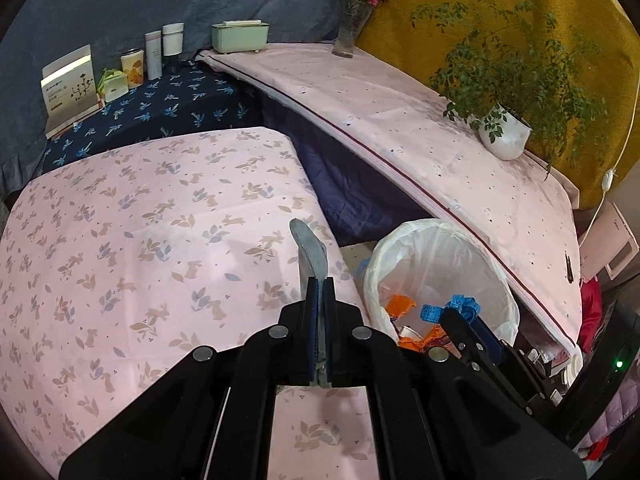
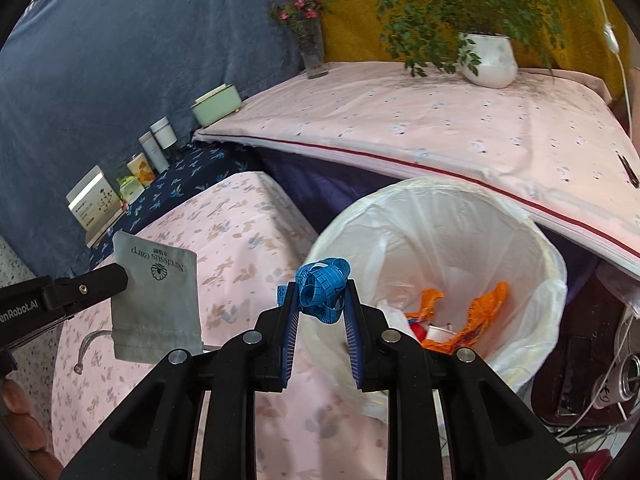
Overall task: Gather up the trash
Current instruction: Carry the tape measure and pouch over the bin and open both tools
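Note:
My left gripper is shut on a flat grey cloth pouch, seen edge-on above the pink rabbit-print tabletop. In the right wrist view the pouch hangs printed-side out from the left gripper, its drawstring dangling. My right gripper is shut on a bundled blue tape measure, held just left of the rim of the white-lined trash bin. The bin holds orange scraps and a small cup. From the left wrist, the right gripper and blue tape measure hang over the bin.
A higher pink-covered surface runs behind the bin with a potted plant and a flower vase. A green box, jars and a card stand on the dark blue cloth. Cables and gear lie right of the bin.

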A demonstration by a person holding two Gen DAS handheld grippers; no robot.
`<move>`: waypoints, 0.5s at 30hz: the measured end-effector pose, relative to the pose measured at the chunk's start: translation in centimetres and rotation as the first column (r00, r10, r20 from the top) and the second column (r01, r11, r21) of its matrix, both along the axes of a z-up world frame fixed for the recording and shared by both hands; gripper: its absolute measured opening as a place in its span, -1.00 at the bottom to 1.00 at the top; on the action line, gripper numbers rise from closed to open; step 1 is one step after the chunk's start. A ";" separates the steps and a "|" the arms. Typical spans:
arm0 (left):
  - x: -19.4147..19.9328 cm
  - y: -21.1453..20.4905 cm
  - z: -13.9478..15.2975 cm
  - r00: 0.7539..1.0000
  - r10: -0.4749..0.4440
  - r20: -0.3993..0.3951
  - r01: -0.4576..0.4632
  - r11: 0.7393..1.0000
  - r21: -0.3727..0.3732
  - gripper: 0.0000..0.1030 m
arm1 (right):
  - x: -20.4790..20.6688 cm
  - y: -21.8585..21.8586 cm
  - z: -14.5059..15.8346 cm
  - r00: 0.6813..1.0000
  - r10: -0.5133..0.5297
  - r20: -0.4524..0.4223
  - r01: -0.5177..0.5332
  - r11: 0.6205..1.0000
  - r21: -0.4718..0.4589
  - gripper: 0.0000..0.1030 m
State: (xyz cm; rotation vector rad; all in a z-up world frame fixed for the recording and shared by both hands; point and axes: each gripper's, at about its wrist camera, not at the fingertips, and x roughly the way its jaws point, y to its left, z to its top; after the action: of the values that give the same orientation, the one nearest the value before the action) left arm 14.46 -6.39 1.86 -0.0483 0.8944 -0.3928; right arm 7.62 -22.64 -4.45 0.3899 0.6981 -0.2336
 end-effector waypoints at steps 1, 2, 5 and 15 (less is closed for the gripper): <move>-0.1 -0.7 0.1 1.000 -0.012 0.003 0.012 1.000 0.003 -0.96 | -0.3 -0.5 0.0 1.000 -0.009 0.002 0.009 1.000 0.002 -0.59; -0.2 -1.2 0.2 1.000 -0.021 0.005 0.021 1.000 0.006 -0.96 | -0.6 -0.9 -0.1 1.000 -0.017 0.003 0.017 1.000 0.004 -0.59; -0.6 -3.1 0.5 0.998 -0.056 0.012 0.055 0.998 0.011 -0.96 | -1.4 -2.3 -0.2 0.999 -0.041 0.006 0.041 0.999 0.011 -0.59; -1.1 -8.7 1.3 0.987 -0.157 0.035 0.156 0.988 0.019 -0.96 | -3.7 -6.2 -1.3 0.993 -0.119 -0.002 0.119 0.992 0.033 -0.59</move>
State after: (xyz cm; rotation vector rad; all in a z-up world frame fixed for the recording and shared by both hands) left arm 13.36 -15.05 3.18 0.0443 0.8681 -0.5310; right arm 3.95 -28.85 -5.74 0.4636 0.6804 -0.3355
